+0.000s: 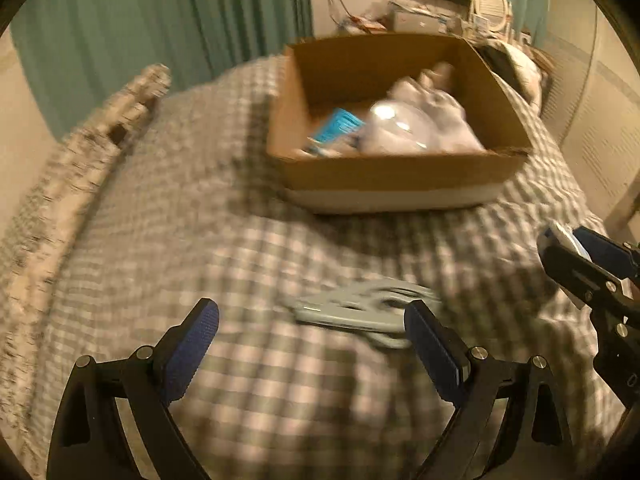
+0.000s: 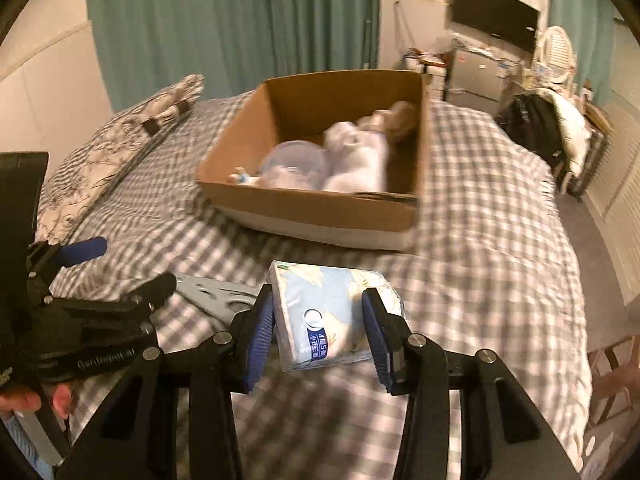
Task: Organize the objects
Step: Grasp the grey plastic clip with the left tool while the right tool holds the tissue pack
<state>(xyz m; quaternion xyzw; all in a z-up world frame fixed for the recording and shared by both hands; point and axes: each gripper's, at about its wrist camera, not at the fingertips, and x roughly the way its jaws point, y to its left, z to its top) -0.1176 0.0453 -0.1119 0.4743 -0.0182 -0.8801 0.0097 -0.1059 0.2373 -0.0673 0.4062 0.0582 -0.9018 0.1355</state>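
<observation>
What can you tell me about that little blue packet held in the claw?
The packet is a soft, plastic-wrapped tissue pack, pale blue with a leafy or floral print, a round white sticker and a dark blue label with white lettering. It is squarish and flat, tilted, pinched on its two sides between the right gripper's blue pads, above the checked bedcover, in front of the box.

Matt cardboard box (image 2: 320,216) on checked cloth bedcover (image 2: 480,264); glossy plastic-wrapped tissue pack (image 2: 328,320).
</observation>
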